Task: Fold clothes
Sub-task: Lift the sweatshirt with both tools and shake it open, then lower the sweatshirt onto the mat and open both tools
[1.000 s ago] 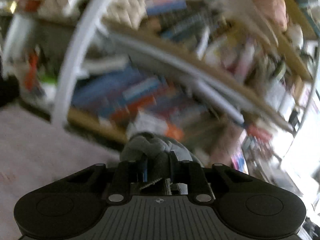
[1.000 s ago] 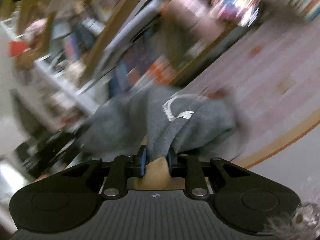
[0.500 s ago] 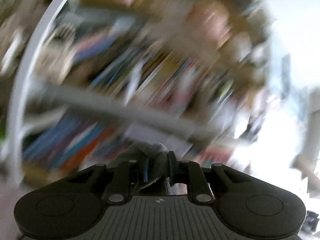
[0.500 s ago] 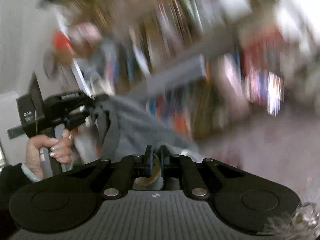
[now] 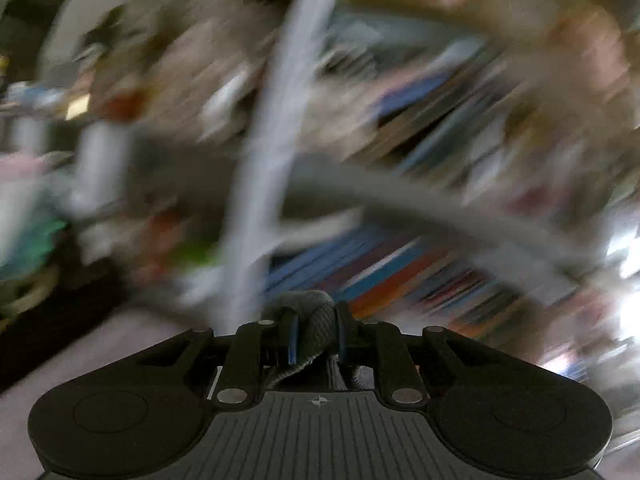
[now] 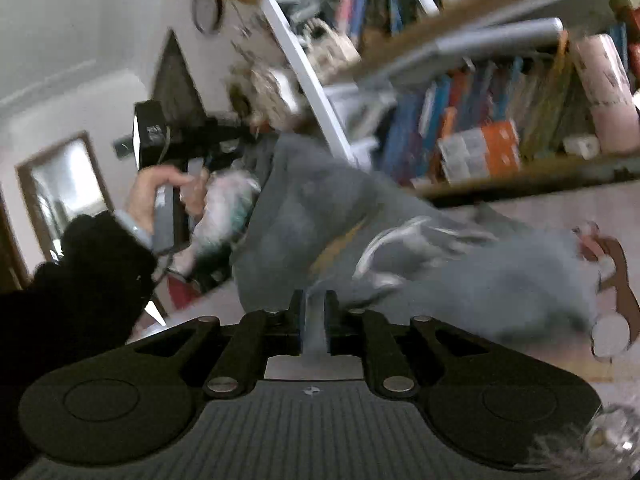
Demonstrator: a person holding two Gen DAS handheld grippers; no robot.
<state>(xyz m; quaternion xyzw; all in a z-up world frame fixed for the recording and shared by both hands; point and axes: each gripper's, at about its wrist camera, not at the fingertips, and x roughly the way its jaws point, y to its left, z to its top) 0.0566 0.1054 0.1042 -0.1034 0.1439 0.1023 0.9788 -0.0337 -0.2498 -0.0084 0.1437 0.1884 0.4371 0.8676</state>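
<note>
A grey sweatshirt (image 6: 460, 276) with a white print hangs stretched between both grippers, its lower part draping toward the pale surface. My left gripper (image 5: 315, 320) is shut on a bunched grey fold of the sweatshirt (image 5: 310, 312); the rest of the left wrist view is motion-blurred. My right gripper (image 6: 314, 312) is shut on a thin edge of the sweatshirt. In the right wrist view the left gripper (image 6: 240, 140) shows at upper left, held in a hand, gripping the sweatshirt's other end.
A bookshelf (image 6: 500, 120) full of books stands behind. A white slanted frame (image 6: 308, 76) crosses in front of it. A pale pink patterned surface (image 6: 616, 272) lies under the sweatshirt. A doorway (image 6: 60, 184) is at far left.
Both grippers have swung quickly, still holding the sweatshirt. The garment has been lifted and spread out between them, and the right wrist view has tilted toward the shelf.
</note>
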